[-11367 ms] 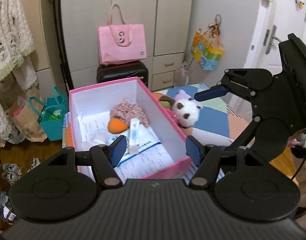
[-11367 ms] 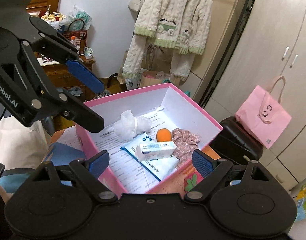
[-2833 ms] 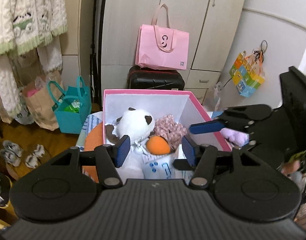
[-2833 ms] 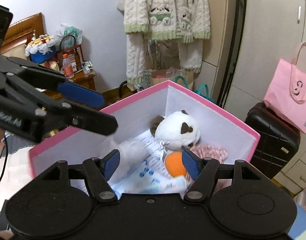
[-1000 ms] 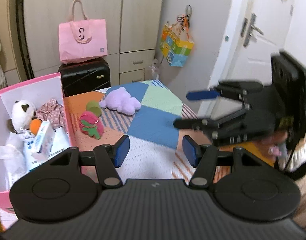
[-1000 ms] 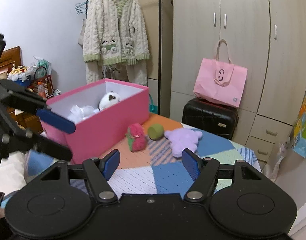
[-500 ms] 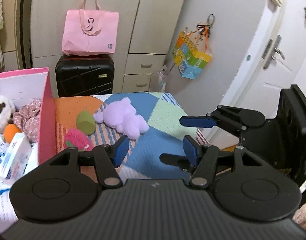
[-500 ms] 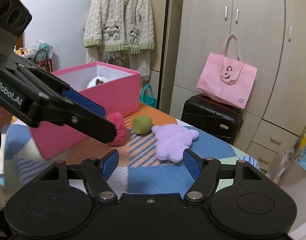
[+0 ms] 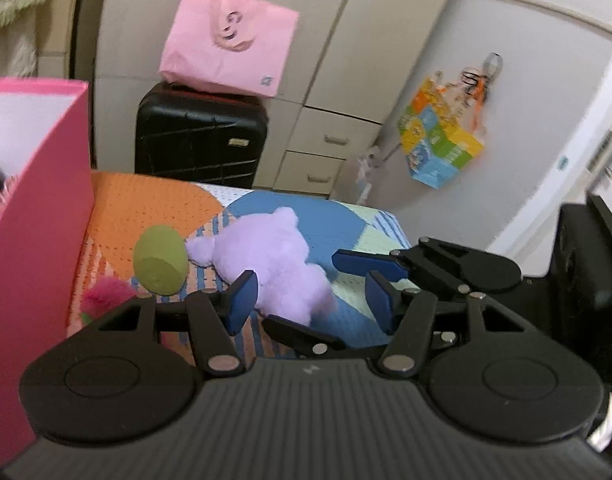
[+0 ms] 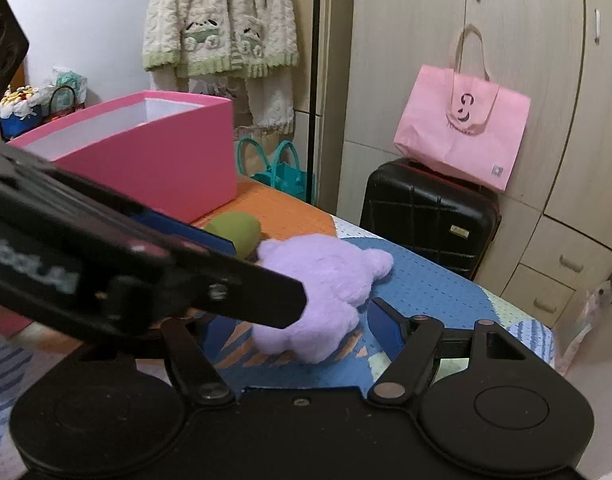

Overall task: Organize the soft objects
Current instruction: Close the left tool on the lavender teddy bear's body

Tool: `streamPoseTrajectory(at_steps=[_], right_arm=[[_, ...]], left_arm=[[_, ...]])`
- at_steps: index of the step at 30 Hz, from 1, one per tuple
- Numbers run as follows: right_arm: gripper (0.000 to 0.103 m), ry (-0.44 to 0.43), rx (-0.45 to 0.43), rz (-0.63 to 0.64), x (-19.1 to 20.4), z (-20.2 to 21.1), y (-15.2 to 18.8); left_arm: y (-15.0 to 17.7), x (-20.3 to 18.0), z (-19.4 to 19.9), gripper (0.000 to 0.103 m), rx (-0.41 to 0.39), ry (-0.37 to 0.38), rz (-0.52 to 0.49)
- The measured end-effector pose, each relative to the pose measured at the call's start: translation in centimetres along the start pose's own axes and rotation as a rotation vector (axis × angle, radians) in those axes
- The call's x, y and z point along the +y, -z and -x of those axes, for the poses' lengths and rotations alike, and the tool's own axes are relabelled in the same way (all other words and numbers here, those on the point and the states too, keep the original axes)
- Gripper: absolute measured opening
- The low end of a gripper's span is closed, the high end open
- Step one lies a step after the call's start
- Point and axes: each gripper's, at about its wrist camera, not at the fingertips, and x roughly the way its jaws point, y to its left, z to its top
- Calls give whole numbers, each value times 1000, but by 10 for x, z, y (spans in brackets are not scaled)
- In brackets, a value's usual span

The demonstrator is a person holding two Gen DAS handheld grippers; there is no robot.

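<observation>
Two hand-held grippers close in on a lilac plush toy (image 9: pixel 274 258) lying on a patchwork bedspread (image 9: pixel 154 200), just beside a green soft lump (image 9: pixel 160 262) and near a pink fuzzy toy (image 9: pixel 104 294) at the foot of an open pink storage box (image 9: pixel 34 240). In the left wrist view the plush sits at the centre of the frame, the green lump at its 9 o'clock, the box wall further out at 9 o'clock. The left gripper (image 9: pixel 307 298) has its jaws apart with nothing pressed between them; the plush's near end shows just beyond its blue pads. The right gripper (image 10: pixel 290 330) also stands open and empty, its jaws having just been widening, the plush lying in the gap ahead without pad contact that can be made out. The plush lies flat, its long axis running from about 11 o'clock to 5 o'clock in the left view, the eared head end pointing away toward the black suitcase (image 9: pixel 202 136) and the rounded body end toward the camera. The likely trouble, as a judgement: both tools converge on one small toy, and in the right view the left tool's arm already crosses in front, so the fingers could knock together or push the plush aside. A pinch on loose fur alone could slip, and a wide closing sweep could catch the green lump too.
</observation>
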Motion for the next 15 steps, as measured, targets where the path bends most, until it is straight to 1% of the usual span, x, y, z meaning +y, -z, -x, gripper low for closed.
streamPoseTrajectory(at_steps=[2, 6, 8, 10, 13, 15], right_arm=[[77, -4, 5, -10, -4, -7, -1], [77, -18, 19, -39, -9, -20, -1], [77, -27, 40, -55, -13, -28, 0], [73, -43, 64, -60, -11, -30, 2], [63, -13, 55, -52, -7, -28, 4], [62, -9, 52, -81, -8, -26, 5]], left_arm=[[-2, 5, -10, 58, 13, -15, 41], [0, 8, -21, 58, 19, -62, 61], [2, 10, -25, 58, 27, -81, 70], [3, 12, -31, 58, 44, -81, 81], [5, 12, -37, 58, 49, -87, 81], [7, 11, -39, 58, 53, -85, 85]])
